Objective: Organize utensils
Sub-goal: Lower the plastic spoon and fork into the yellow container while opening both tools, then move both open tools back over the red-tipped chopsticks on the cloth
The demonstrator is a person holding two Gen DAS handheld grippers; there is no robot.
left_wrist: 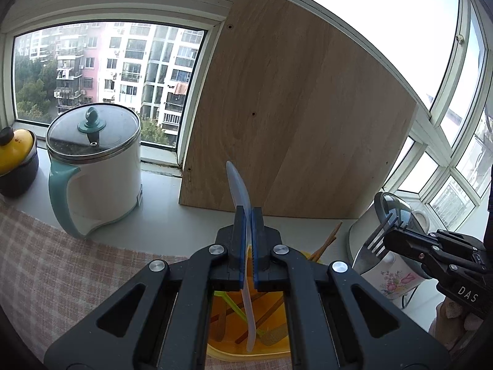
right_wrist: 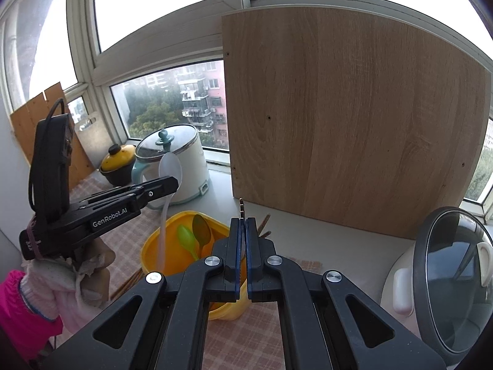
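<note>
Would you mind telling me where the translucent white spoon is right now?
The white spoon is clamped in the left gripper, bowl up, above the yellow tub and in front of the white electric pot, at the left of the right wrist view.

My left gripper (right_wrist: 166, 185) and right gripper (left_wrist: 393, 226) are matte black, with silver screws and blue-lined jaws. White lettering marks their sides. I wear a pink sleeve (right_wrist: 18, 305) and pale glove (right_wrist: 74, 280).

Fork (right_wrist: 242, 208) handle hidden between right jaws.
</note>
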